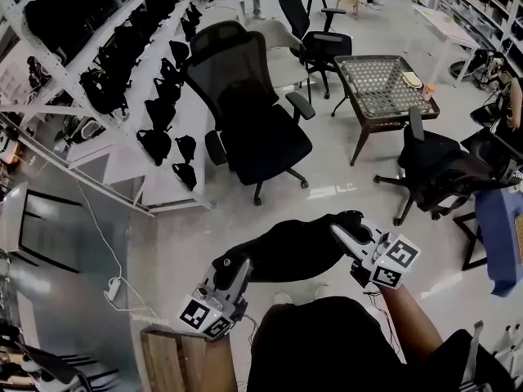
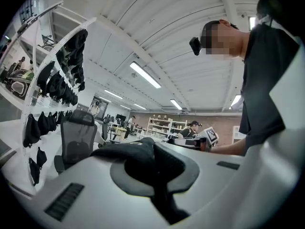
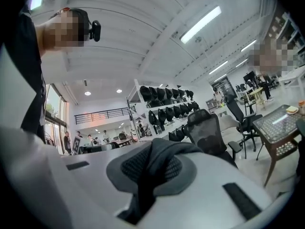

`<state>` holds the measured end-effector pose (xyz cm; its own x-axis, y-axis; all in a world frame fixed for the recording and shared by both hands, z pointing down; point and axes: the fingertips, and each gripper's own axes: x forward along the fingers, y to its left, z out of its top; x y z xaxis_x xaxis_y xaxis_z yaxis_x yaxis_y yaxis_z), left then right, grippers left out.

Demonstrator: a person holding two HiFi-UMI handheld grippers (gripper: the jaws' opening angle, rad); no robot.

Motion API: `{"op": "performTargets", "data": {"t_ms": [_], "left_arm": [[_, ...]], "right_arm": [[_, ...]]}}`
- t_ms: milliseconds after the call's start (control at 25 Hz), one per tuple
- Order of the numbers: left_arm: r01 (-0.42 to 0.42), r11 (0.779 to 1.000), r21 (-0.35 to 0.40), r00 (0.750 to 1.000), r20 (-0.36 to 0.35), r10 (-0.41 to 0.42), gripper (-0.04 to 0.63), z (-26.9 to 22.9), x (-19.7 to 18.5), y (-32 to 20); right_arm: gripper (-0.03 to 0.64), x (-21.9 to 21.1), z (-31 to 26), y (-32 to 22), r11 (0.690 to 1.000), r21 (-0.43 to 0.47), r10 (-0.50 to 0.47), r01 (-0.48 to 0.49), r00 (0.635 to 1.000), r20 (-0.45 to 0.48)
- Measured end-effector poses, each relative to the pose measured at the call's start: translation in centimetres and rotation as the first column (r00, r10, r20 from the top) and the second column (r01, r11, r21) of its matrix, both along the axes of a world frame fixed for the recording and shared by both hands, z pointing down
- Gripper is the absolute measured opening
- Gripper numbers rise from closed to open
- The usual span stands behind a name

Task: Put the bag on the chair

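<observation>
The black bag [image 1: 290, 247] hangs low in the centre of the frame, stretched between the two claws. The left gripper [image 1: 234, 266] is clamped on one end of the cloth and the right gripper [image 1: 345, 233] on the other. It sags and folds, so it is likely soft, limp and fairly light; gripping both ends should keep it spread. The office chair [image 1: 260, 133] stands higher in the picture, well apart, on a pale glossy floor [image 1: 343, 190]. A rack [image 1: 122, 64] of dark bags fills the upper left, and a wicker table [image 1: 382, 84] sits at upper right.

The bag [image 1: 290, 250] stretches between left tongs [image 1: 234, 268] and right tongs [image 1: 343, 233], chair [image 1: 257, 133] beyond it.
</observation>
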<state>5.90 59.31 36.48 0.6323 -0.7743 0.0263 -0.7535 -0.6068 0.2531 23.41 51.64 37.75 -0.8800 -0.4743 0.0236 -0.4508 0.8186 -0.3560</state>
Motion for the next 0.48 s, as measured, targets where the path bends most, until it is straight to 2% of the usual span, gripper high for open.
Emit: {"op": "performTargets", "data": {"t_ms": [280, 480], "left_arm": [[0.024, 1.000, 0.002, 1.000, -0.002, -0.024, 0.021, 0.2, 2.4, 0.0], [0.032, 0.999, -0.013, 0.999, 0.020, -0.031, 0.021, 0.5, 4.8, 0.0]], "right_arm": [[0.021, 2.2, 0.5, 0.3, 0.999, 0.033, -0.014, 0.014, 1.000, -0.009], [0.020, 4.1, 1.4, 0.3, 1.000, 0.009, -0.001, 0.001, 1.000, -0.007]]}}
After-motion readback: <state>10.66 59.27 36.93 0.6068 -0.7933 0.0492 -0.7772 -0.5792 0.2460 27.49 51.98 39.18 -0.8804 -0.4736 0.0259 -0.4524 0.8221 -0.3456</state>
